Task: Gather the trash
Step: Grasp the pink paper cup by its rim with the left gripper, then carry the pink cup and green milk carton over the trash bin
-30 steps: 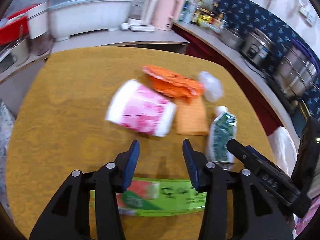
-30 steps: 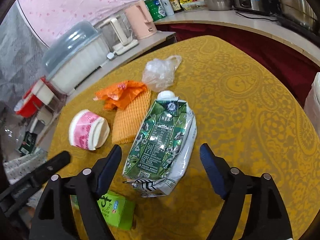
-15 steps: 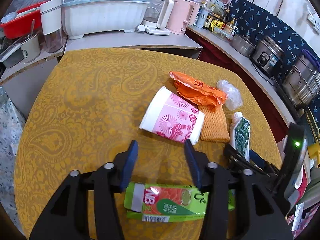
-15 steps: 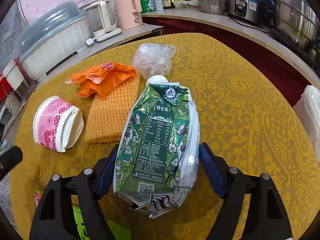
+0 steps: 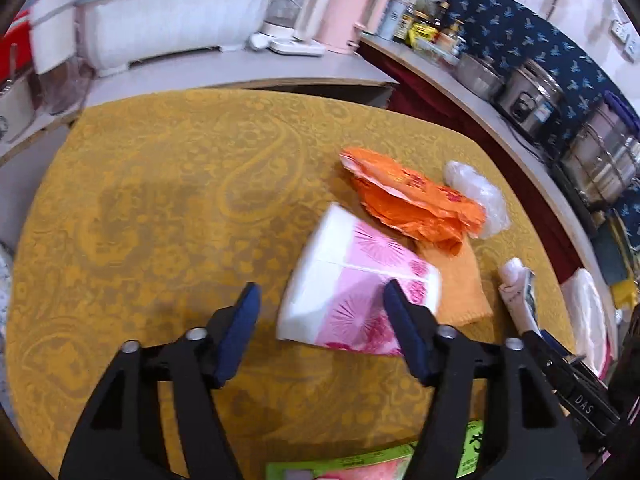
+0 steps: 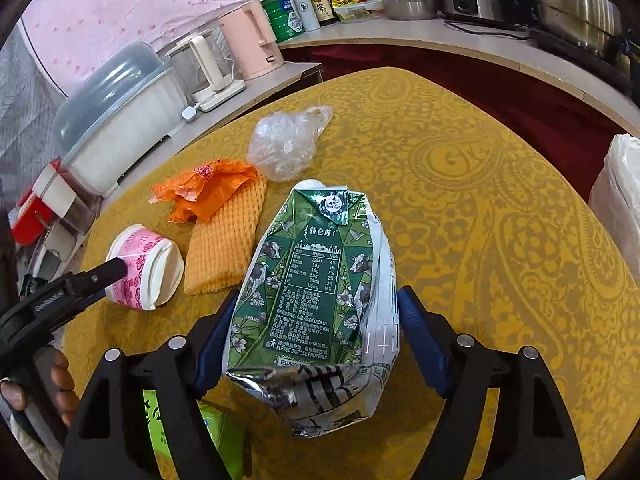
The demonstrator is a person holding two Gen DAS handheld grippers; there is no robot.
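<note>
Trash lies in a cluster on the yellow patterned table: green milk carton, pink paper cup on its side, orange wrapper, orange foam net, clear plastic bag, green box at near edge.

Right gripper: fingers straddle the carton's lower end. Left pad appears to touch; a gap shows at the right pad, so probably not clamped yet.

Left gripper: jaws opening, nothing pressed between them. The cup lies just ahead, partly behind the right finger.

Step in hand: first pick-ups, carton right, cup left. White bag at table edge is possibly the bin.

Next: right closes gently (carton is crumpled, will give); left advances until the cup sits between the pads.
</note>
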